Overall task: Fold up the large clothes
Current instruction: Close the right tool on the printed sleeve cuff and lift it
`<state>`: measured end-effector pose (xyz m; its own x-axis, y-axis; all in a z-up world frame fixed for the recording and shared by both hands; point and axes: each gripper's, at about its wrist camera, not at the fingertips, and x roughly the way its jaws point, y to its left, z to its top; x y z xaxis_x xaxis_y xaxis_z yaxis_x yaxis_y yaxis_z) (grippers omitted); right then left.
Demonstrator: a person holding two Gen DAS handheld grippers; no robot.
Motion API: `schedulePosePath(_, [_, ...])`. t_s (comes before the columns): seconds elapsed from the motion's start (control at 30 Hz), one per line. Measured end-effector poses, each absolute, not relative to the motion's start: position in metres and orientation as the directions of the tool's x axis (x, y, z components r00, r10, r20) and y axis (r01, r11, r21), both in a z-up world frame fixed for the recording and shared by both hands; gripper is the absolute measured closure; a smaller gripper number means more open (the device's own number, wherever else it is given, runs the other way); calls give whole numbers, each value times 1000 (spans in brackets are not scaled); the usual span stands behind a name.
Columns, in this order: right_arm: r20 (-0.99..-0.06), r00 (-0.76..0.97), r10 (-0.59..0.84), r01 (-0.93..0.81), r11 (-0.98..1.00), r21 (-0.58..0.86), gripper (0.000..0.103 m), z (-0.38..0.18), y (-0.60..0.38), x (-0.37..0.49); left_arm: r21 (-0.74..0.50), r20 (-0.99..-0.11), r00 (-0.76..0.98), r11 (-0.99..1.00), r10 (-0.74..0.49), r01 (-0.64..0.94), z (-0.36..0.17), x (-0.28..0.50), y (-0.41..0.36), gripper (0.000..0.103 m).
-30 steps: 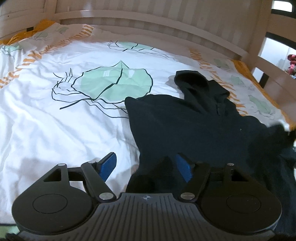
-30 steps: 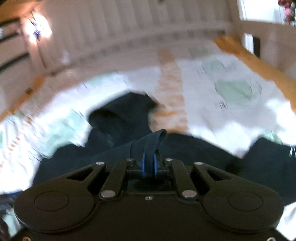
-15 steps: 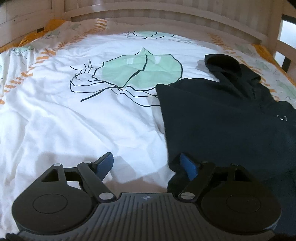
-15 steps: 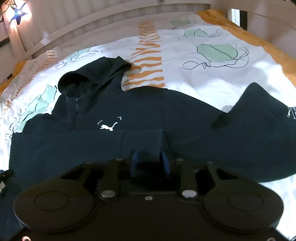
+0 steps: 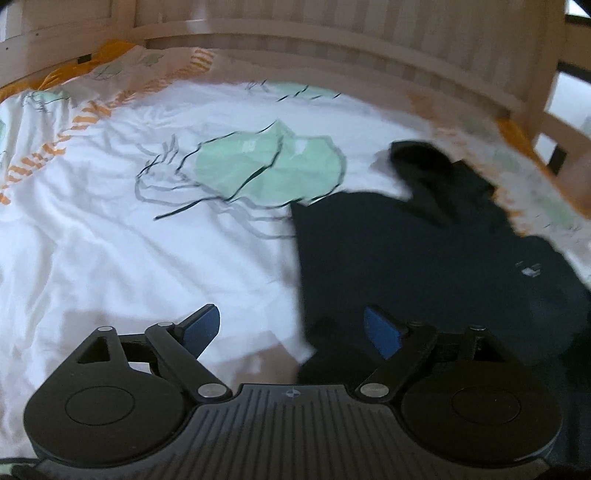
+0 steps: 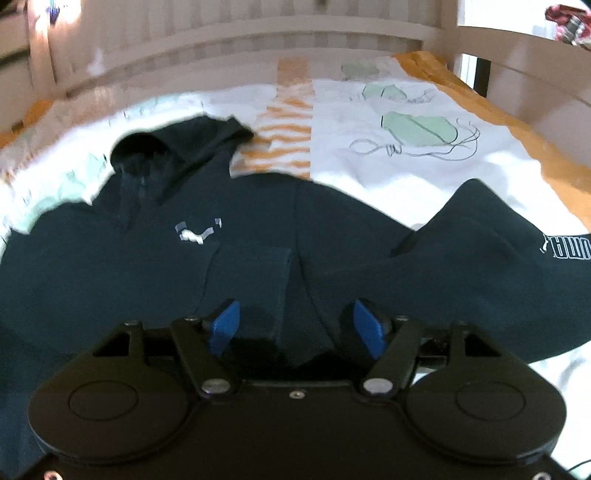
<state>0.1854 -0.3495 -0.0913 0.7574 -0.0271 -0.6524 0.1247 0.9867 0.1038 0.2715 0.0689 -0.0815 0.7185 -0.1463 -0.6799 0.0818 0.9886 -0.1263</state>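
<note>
Left wrist view: left gripper (image 5: 291,328), jaws opening w/ nothing clamped – a dark fold of the hoodie (image 5: 424,258) lies under the gap. Hoodie spreads right of the gripper on the bed (image 5: 110,258), hood toward the headboard (image 5: 332,55).

Right wrist view: right gripper (image 6: 295,325) directly over the hoodie (image 6: 147,266), jaws opening, folded cuff lying loose between them. Long axis runs away toward the headboard (image 6: 258,33); one sleeve trails to the bed's right edge – right hand nearer.

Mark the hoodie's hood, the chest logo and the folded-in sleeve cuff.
hood (image 6: 177,147), right wrist view, on the dark opening of the hood.
chest logo (image 6: 194,233), right wrist view, on the white print.
sleeve cuff (image 6: 255,291), right wrist view, mid-cuff, just beyond the gripper.
</note>
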Motion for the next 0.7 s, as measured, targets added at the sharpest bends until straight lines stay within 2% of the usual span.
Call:
schedulePosePath(0.1, [-618, 786, -18, 143, 978, 153, 31, -83, -368, 170, -153, -672, 714, 980, -197, 126, -72, 274, 50, 11])
schedulePosePath(0.27, [-620, 782, -65, 243, 948, 208, 30, -72, -418, 152, -204, -662, 698, 962, -274, 185, -69, 283, 12, 10])
schedulePosePath(0.53, [-648, 731, -216, 406, 900, 157, 30, -66, -508, 138, -282, -669, 687, 952, -283, 118, -106, 298, -17, 10])
schedulePosePath(0.6, [-655, 713, -250, 454, 877, 159, 30, -68, -531, 135, -268, -682, 681, 958, -266, 105, -114, 298, -19, 10])
schedulePosePath(0.7, [-667, 678, -309, 530, 834, 152, 30, -73, -562, 131, -175, -678, 696, 971, -238, 161, -123, 295, -30, 3])
